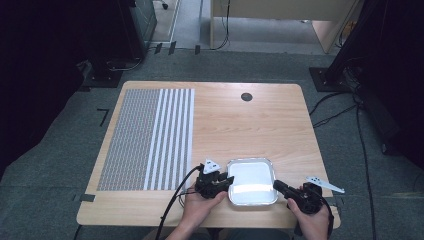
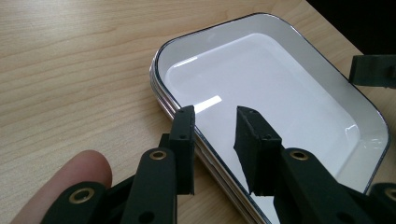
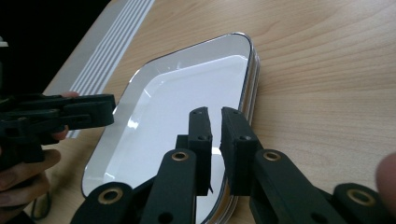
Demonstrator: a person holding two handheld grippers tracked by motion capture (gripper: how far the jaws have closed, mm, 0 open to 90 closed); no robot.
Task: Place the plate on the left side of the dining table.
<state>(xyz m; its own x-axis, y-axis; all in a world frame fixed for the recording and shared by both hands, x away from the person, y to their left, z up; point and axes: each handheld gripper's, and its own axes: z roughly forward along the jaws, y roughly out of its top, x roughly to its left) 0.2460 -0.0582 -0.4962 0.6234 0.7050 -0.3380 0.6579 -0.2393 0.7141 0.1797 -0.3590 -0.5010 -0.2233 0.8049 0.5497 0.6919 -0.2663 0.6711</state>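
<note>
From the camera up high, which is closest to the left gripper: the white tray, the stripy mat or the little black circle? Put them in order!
From the left gripper:
1. White tray, right beside it.
2. Stripy mat, on the table's left.
3. Black circle, near the far edge.

Premises resemble a lab or test room. Evidence: 1 wooden table (image 1: 260, 125) carrying a striped calibration-style mat (image 1: 150, 137), grey carpet floor (image 1: 60, 150), loose cables (image 1: 362, 145) across it, black stands and dark curtains at both sides.
</note>
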